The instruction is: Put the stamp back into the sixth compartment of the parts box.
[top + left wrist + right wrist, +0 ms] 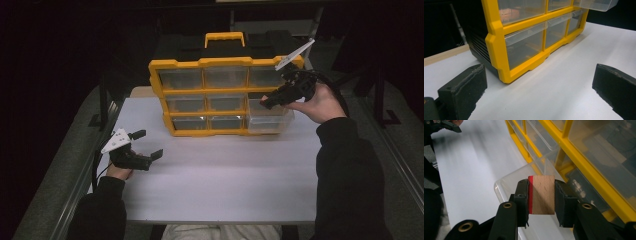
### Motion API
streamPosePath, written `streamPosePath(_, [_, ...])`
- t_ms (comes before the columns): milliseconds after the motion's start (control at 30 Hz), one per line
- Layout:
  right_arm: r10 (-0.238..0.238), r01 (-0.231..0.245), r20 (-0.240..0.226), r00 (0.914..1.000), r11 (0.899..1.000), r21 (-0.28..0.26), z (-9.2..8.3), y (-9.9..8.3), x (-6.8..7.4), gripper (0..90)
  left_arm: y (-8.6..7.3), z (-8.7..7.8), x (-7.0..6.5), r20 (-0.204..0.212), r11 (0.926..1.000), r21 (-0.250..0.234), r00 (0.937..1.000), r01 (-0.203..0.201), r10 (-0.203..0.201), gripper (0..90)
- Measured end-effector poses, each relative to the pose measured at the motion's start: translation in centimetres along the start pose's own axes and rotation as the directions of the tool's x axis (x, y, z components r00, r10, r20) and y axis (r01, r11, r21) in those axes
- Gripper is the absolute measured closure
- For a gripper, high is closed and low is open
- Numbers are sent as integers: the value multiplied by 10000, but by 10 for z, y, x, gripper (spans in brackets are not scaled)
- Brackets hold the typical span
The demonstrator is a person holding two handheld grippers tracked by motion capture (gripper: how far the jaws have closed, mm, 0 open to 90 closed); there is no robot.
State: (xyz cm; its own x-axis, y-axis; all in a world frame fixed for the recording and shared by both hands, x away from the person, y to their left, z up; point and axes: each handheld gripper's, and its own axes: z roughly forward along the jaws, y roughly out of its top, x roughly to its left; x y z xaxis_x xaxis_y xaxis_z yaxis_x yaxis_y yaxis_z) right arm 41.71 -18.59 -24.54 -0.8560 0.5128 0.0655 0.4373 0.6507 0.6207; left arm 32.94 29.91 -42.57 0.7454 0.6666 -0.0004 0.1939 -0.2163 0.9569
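Observation:
A yellow organiser (pixel 225 95) with clear drawers stands at the back of the white table (pixel 215 175). Its lower right drawer (pixel 270 120) is pulled out. My right gripper (pixel 541 195) is shut on a wooden block (pixel 544 195) with a red face, held just above that open drawer (pixel 509 187). In the high view the right gripper (pixel 267 102) hovers over the drawer's rear part. My left gripper (pixel 150 145) rests near the table's left edge, open with nothing between its jaws; it faces the organiser's lower left corner (pixel 499 57).
The organiser has a black back and a yellow handle (pixel 225 39) on top. Dark metal frame parts (pixel 105 110) stand beside the table at left and right. Bare white tabletop stretches in front of the organiser.

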Motion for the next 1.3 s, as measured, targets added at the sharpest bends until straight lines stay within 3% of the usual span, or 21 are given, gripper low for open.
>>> streamPosePath(633, [184, -191, 218, 9996, 9994, 288, 14, -16, -9, 644, 0, 0, 0, 11, 10000, 39, 10000, -18, 18, 0])
streamPosePath(900, [200, -194, 545, 9983, 9997, -118, 7, -16, -6, 540, 0, 0, -1, 17, 10000, 40, 10000, -20, 20, 0])
streamPosePath(1300, [540, -471, 1025, 9933, 9965, -683, -14, -22, 10, 215, 0, 0, -1, 12, 10000, 66, 10000, -48, 48, 0])
